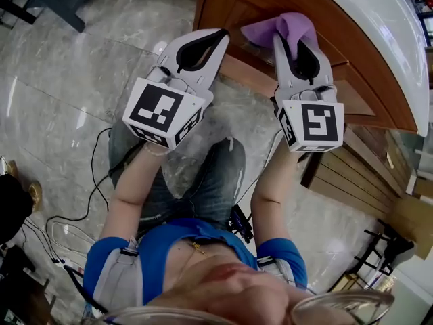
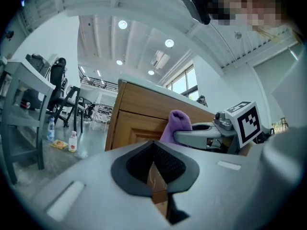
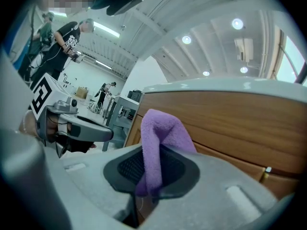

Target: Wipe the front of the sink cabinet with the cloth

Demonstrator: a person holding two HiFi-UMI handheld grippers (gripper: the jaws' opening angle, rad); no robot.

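Observation:
A purple cloth (image 1: pixel 281 28) (image 3: pixel 160 138) (image 2: pixel 176 124) is pinched in my right gripper (image 1: pixel 296 38) (image 3: pixel 153 169), which is shut on it; the cloth bunches up past the jaw tips, right at the wooden front of the sink cabinet (image 1: pixel 270 9) (image 3: pixel 230 119) (image 2: pixel 139 121). My left gripper (image 1: pixel 203 42) (image 2: pixel 154 164) hovers beside it to the left, near the cabinet's corner, its jaws closed with nothing between them. The white countertop (image 1: pixel 385 26) runs above the cabinet.
Grey marble floor (image 1: pixel 81 66) spreads to the left, with cables (image 1: pixel 95 181) trailing by my knees. A slatted wooden panel (image 1: pixel 365 175) and a black stand (image 1: pixel 385 249) are at the right. Chairs and tables (image 2: pixel 53 95) stand far off, with bottles (image 2: pixel 72 140) on the floor.

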